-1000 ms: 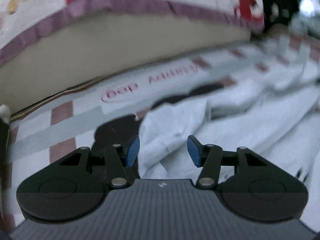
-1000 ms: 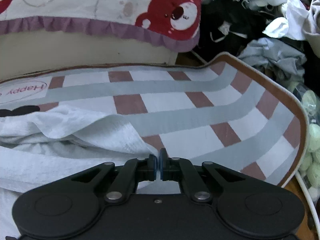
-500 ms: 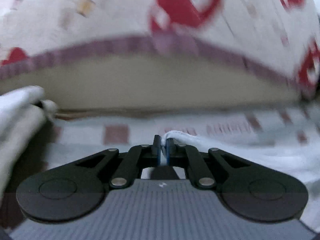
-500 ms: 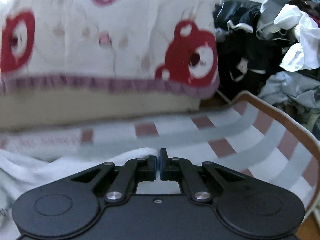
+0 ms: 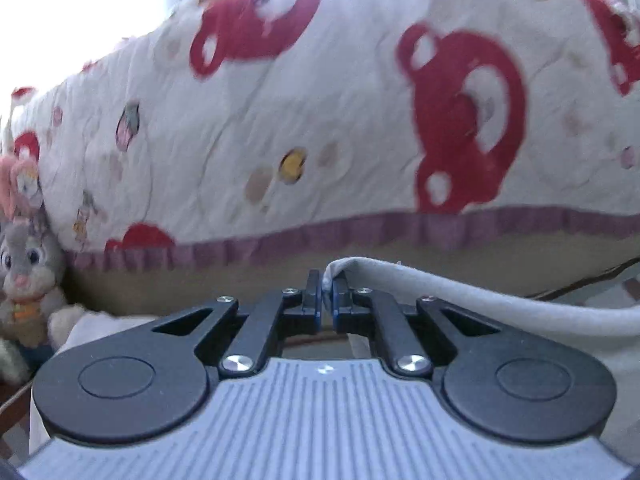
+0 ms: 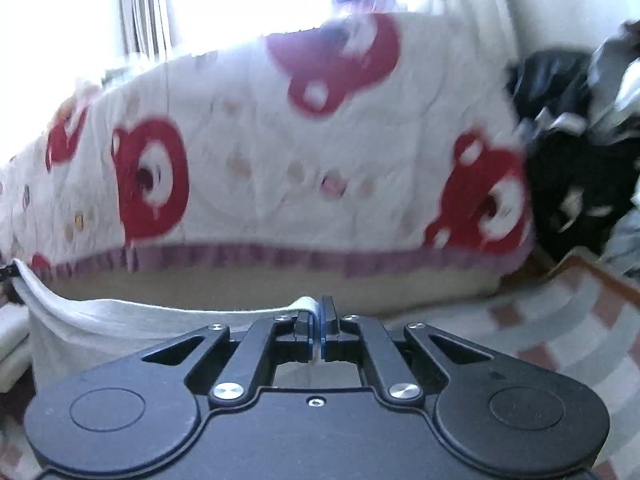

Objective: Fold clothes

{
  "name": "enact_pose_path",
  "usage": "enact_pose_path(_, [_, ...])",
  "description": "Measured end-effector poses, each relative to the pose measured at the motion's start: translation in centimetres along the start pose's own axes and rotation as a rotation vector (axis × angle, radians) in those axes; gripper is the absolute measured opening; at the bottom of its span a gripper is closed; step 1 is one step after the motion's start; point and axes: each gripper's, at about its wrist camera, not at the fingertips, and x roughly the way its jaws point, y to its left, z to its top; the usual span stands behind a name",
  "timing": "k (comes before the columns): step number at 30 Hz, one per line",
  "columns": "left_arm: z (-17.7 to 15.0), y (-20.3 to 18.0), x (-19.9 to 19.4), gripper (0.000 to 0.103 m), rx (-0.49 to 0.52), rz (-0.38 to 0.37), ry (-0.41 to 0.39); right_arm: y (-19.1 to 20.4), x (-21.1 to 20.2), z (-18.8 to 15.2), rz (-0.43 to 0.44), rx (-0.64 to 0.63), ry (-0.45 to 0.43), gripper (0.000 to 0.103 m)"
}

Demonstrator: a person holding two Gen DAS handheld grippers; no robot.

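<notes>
A white garment (image 5: 500,304) hangs lifted off the floor, stretched between both grippers. My left gripper (image 5: 326,294) is shut on one corner of its top edge; the cloth runs off to the right and sags. My right gripper (image 6: 319,326) is shut on the other corner, and the white garment (image 6: 132,322) stretches left from it to a far corner at the frame's left edge. Most of the garment's body hangs below, hidden behind the gripper bodies.
A bed with a white quilt printed with red bears (image 5: 360,128) and a purple frill fills the background. A grey plush rabbit (image 5: 28,264) sits at left. A pile of dark clothes (image 6: 576,160) lies at right, above a checked floor mat (image 6: 560,332).
My left gripper has shut on the garment's corner. Both grippers have risen, lifting the garment off the mat, so the views now face the bed instead of the floor.
</notes>
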Motion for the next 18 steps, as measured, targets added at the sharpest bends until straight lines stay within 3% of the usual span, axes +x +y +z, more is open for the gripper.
enact_pose_path(2, [0.3, 0.8, 1.6, 0.005, 0.000, 0.019, 0.028, 1.4, 4.0, 2.5, -0.039, -0.053, 0.082, 0.004])
enact_pose_path(5, [-0.4, 1.0, 5.8, 0.005, 0.002, 0.020, 0.096, 3.2, 9.9, 7.6, -0.110, -0.113, 0.136, 0.004])
enact_pose_path(10, [-1.1, 0.9, 12.5, 0.005, -0.045, 0.044, 0.190, 4.6, 18.7, 14.0, -0.174, -0.120, 0.174, 0.003])
enact_pose_path(16, [-3.4, 1.1, 19.1, 0.006, -0.070, 0.055, 0.328, 5.7, 24.4, 12.7, -0.221, -0.083, 0.222, 0.004])
enact_pose_path(18, [-4.7, 0.9, 20.6, 0.008, -0.061, 0.035, 0.347, 5.8, 25.9, 11.6, -0.253, -0.092, 0.255, 0.010])
